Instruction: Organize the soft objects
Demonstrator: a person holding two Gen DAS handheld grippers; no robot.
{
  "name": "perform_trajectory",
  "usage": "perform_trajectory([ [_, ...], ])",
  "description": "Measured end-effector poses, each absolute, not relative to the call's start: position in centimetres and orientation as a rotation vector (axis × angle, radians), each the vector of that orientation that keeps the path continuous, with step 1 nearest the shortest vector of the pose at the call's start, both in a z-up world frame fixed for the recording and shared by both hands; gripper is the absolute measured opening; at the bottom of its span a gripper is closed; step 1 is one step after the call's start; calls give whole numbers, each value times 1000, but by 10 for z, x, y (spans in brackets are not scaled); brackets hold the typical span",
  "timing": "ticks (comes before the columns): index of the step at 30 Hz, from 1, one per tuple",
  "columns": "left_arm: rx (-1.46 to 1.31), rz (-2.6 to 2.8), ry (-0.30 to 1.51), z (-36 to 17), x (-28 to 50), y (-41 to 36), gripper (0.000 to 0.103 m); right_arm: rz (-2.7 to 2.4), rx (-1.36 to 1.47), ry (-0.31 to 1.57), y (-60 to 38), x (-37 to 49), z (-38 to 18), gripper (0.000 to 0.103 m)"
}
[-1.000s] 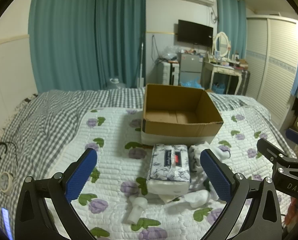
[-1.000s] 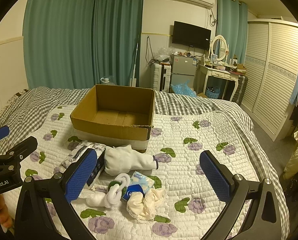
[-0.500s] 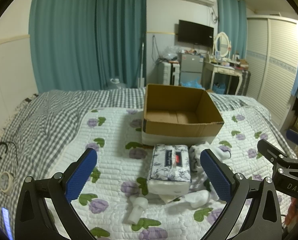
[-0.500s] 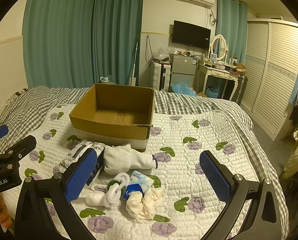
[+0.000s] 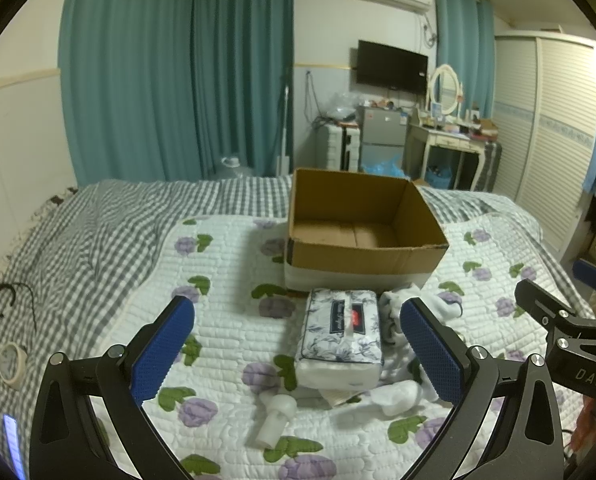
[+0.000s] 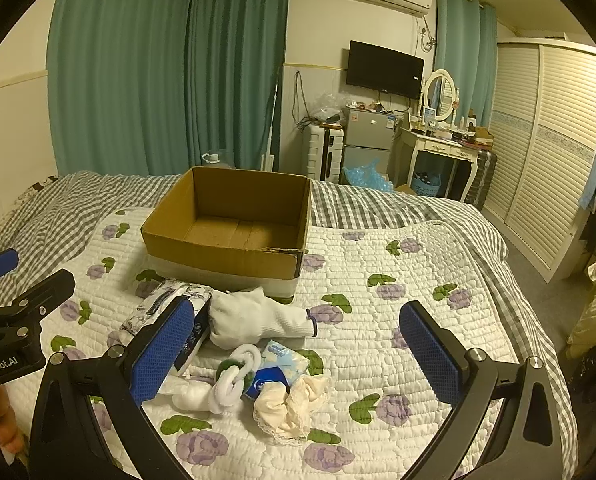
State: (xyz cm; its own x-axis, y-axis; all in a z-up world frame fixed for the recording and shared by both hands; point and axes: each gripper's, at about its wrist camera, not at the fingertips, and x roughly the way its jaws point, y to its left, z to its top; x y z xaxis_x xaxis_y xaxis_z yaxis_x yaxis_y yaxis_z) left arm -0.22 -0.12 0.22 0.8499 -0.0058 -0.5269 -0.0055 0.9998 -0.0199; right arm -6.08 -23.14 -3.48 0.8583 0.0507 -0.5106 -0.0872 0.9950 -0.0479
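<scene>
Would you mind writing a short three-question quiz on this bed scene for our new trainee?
1. True or false: the cardboard box already holds some of the soft items.
2. Multiple choice: the white glove lies (A) inside the box, (B) on the quilt in front of the box, (C) between the right gripper fingers.
3. Fill in: the floral tissue pack lies just in front of the ____.

Key
1. False: only its bare bottom shows.
2. B.
3. Box. The left gripper and the right gripper are both open and hold nothing.
</scene>
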Motion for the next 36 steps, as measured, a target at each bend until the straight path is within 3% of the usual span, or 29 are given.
perform_trajectory([
  [36,-39,-23,542,20,-7,11,103,89,-81,556,-238,-68,-11,103],
])
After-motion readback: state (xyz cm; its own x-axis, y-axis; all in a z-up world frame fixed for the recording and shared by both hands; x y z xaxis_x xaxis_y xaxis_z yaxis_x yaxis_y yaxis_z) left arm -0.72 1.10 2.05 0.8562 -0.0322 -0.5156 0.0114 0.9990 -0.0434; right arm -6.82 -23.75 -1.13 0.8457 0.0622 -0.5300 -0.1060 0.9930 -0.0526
